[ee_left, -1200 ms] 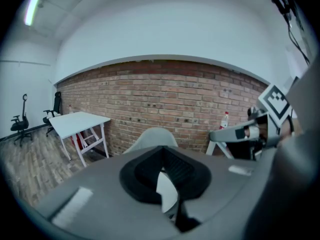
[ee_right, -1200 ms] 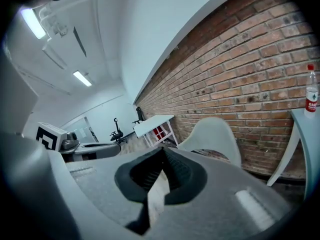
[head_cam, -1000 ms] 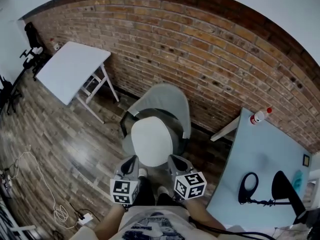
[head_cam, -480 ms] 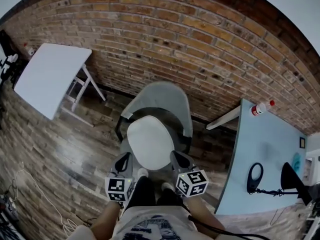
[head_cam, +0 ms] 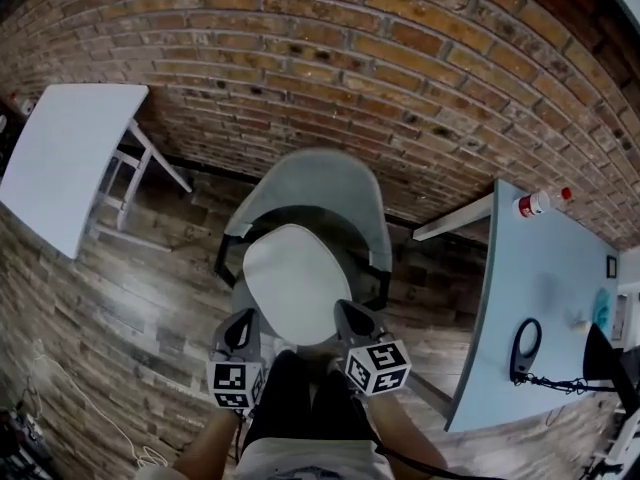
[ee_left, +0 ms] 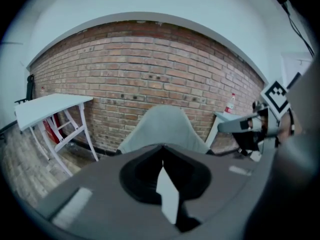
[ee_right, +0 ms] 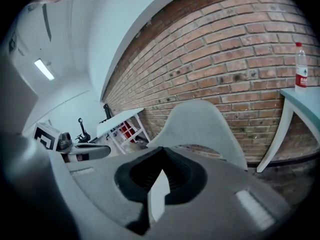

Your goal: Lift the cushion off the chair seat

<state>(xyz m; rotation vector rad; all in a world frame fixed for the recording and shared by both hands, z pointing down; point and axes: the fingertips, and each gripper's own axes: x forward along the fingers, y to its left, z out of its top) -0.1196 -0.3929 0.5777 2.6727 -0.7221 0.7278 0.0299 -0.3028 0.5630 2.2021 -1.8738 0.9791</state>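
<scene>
A white oval cushion [head_cam: 297,283] lies on the seat of a grey chair [head_cam: 320,183] that stands against the brick wall. My left gripper [head_cam: 243,320] hangs at the cushion's near left edge and my right gripper [head_cam: 347,313] at its near right edge. Whether either one touches the cushion I cannot tell. Both are shut with nothing between the jaws. In the left gripper view the chair back [ee_left: 165,126] rises beyond the shut jaws, and in the right gripper view the same chair back [ee_right: 200,126] does too. The cushion is hidden in both gripper views.
A white folding table [head_cam: 60,158] stands to the left. A pale blue table [head_cam: 545,298] at the right carries a bottle [head_cam: 535,203] and a black looped object [head_cam: 525,348]. The brick wall [head_cam: 400,68] is close behind the chair. My legs [head_cam: 300,398] are right in front of the seat.
Both grippers have sunk and moved forward to the front corners of the cushion. The chair fills more of the head view. The jaws stayed shut.
</scene>
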